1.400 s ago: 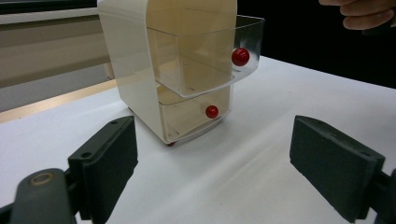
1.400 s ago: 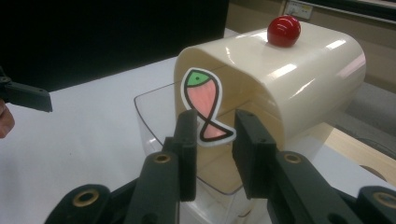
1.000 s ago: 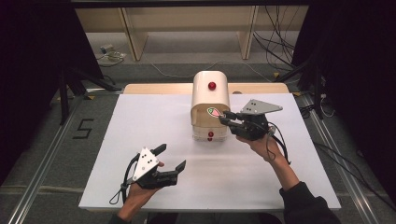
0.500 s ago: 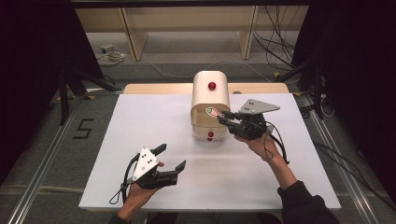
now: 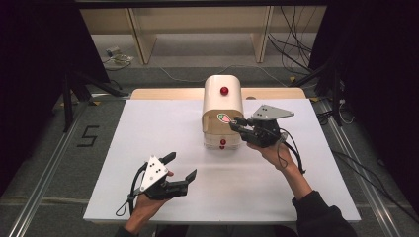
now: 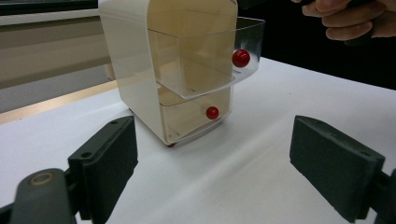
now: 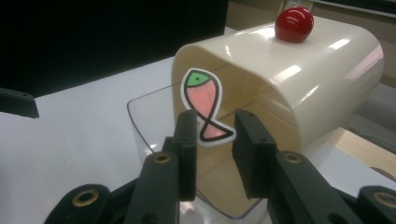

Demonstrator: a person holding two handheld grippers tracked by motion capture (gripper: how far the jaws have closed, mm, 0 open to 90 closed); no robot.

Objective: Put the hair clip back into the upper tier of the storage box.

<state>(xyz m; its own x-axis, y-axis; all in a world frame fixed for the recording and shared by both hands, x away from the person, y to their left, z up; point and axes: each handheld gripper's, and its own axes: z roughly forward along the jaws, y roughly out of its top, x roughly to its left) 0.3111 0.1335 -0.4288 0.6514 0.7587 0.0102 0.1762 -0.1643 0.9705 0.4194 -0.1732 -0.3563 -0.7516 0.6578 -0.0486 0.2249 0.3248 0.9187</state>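
A cream cabinet [image 5: 222,101] with two clear drawers stands at the back middle of the white table [image 5: 148,123]. Its upper drawer [image 6: 205,60], with a red knob [image 6: 241,58], is pulled out. The lower drawer [image 6: 196,116] is pushed in. My right gripper [image 5: 236,124] is shut on the tail of a flat pink-and-green fish cutout [image 7: 204,100], holding it upright over the open drawer [image 7: 154,116]. Near the table's front left, my left gripper [image 5: 182,164] stands open on nothing, its jaws wide apart and pointing toward the cabinet [image 6: 135,56].
A red ball knob [image 7: 293,23] sits on the cabinet's top. A wooden board [image 5: 163,94] lies behind the table. Cables [image 5: 291,54] run over the floor beyond, and metal rails [image 5: 44,173] flank the table.
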